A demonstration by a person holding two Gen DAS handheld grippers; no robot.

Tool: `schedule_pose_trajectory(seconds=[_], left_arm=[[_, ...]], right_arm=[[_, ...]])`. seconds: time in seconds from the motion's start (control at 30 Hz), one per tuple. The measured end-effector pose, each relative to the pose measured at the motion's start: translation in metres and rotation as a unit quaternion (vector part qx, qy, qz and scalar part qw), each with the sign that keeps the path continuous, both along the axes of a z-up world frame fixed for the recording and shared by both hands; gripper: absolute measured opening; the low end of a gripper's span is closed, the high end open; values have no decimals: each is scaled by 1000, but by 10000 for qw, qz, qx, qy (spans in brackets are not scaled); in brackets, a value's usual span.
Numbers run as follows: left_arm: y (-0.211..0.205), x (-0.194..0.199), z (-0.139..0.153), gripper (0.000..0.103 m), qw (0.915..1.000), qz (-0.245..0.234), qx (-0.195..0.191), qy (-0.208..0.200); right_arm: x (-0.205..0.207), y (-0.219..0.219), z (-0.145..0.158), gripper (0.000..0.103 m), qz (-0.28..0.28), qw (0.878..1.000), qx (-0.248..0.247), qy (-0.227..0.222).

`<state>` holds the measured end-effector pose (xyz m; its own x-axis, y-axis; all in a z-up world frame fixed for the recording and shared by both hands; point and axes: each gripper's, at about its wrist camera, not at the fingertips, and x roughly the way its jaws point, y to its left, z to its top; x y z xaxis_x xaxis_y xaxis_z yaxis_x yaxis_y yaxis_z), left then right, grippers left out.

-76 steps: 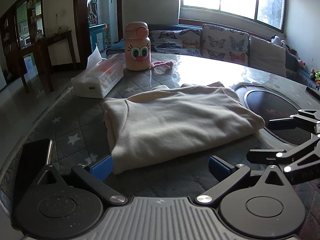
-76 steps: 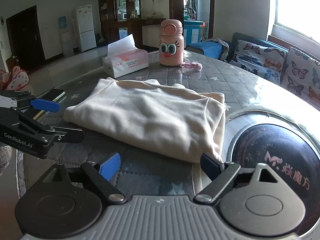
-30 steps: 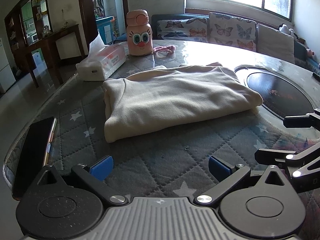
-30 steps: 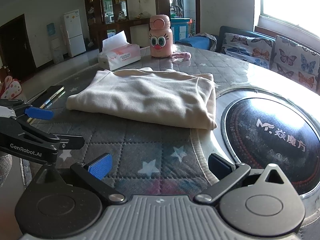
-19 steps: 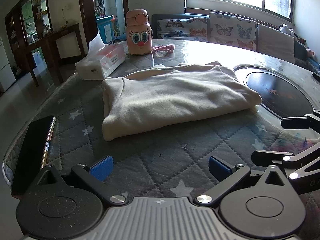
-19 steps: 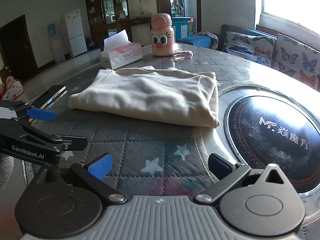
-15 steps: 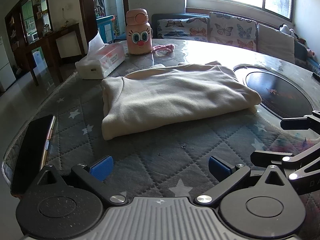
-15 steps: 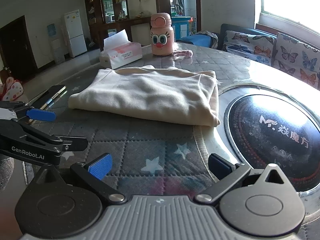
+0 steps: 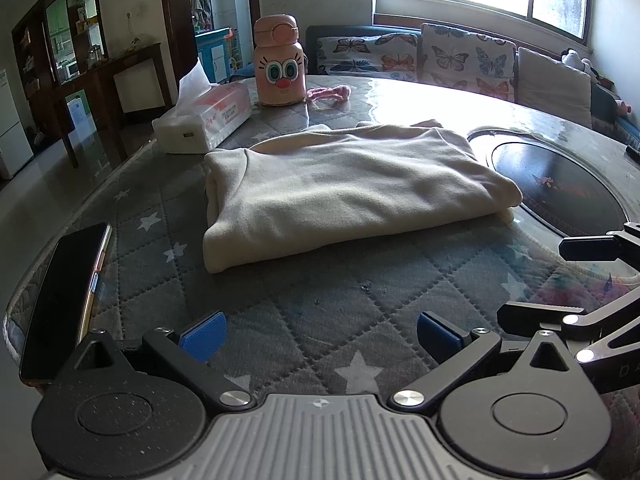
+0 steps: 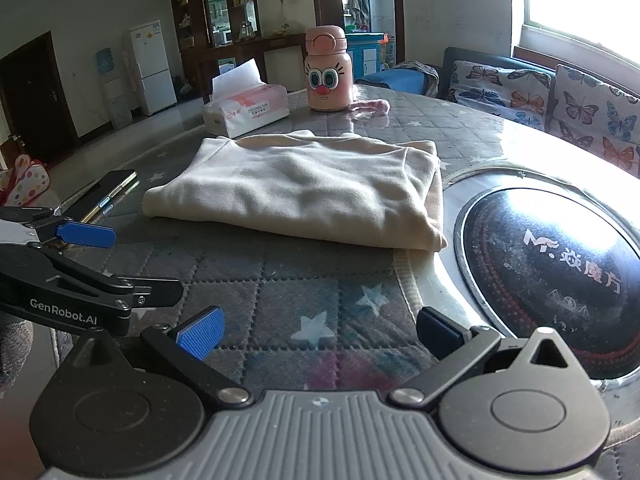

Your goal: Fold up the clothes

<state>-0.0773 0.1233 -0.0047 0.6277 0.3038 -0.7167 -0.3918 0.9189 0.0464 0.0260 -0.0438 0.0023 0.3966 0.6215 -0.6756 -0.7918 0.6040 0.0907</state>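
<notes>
While both tongs hang empty over the quilted worktop (image 9: 280, 312), a phone (image 9: 64, 296) lies at its edge, left of the folded cream garment (image 9: 340, 192); the left tongs (image 9: 318, 330) gape wide, near the garment's front edge but apart from it; a tissue box (image 9: 204, 120) and pink bottle (image 9: 278, 68) stand behind the garment; the right tongs (image 10: 318, 330) likewise stand spread; a dark round inset (image 10: 552, 272) lies just right of the garment.
</notes>
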Motion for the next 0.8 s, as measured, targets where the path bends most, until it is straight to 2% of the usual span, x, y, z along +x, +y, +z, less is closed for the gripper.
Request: schedule_pose_trajectory(seconds=[0.8], left_arm=[[-5,-1,3,103,10000,39,4,-24]], right_arm=[[-5,0,1,103,63,10000,59,30]])
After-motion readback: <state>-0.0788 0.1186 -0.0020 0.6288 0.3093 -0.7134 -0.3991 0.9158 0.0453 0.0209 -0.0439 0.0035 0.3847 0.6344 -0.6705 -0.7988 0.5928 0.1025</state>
